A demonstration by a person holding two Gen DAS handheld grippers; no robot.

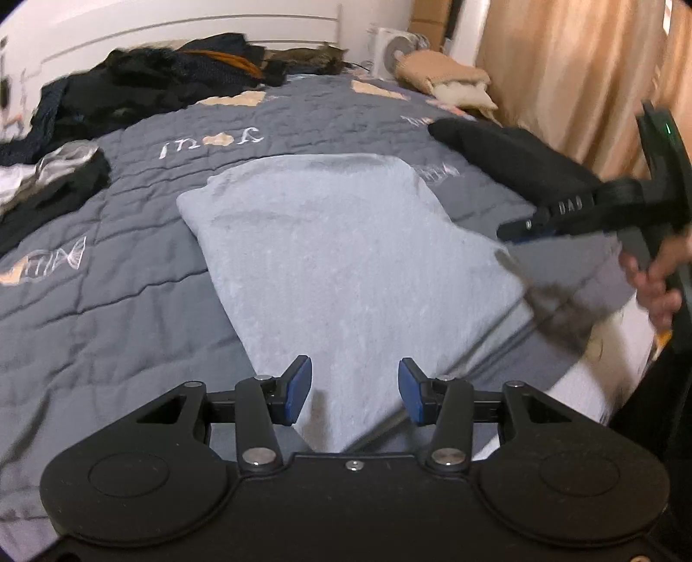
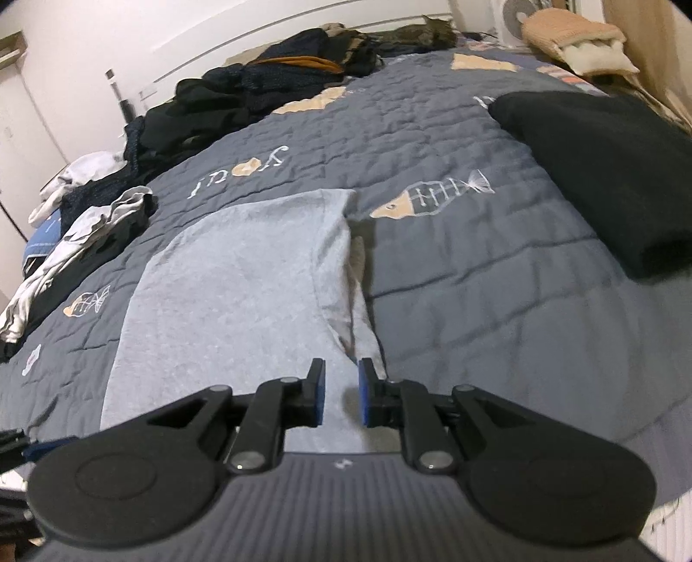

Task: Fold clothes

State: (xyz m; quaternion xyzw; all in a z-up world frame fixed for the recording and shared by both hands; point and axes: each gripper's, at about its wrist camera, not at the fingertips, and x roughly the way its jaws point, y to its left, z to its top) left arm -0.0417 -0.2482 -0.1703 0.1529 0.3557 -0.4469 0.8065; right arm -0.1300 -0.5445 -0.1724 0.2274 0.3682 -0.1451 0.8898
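A light grey-blue garment [image 1: 337, 259] lies folded flat on the grey quilted bed cover [image 1: 129, 302]; it also shows in the right wrist view [image 2: 233, 298]. My left gripper [image 1: 354, 391] is open and empty above the garment's near end. My right gripper [image 2: 341, 397] is open with a narrow gap, empty, over the garment's near right edge. The right gripper also shows in the left wrist view [image 1: 523, 231] at the right, held by a hand above the garment's right edge.
A folded black garment [image 2: 605, 173] lies on the bed at the right. A heap of dark unfolded clothes [image 2: 242, 95] lies along the far left, with white and grey pieces [image 2: 82, 233] nearer. A beige pillow [image 2: 575, 39] and a fan [image 1: 395, 52] are at the far right, by curtains [image 1: 562, 73].
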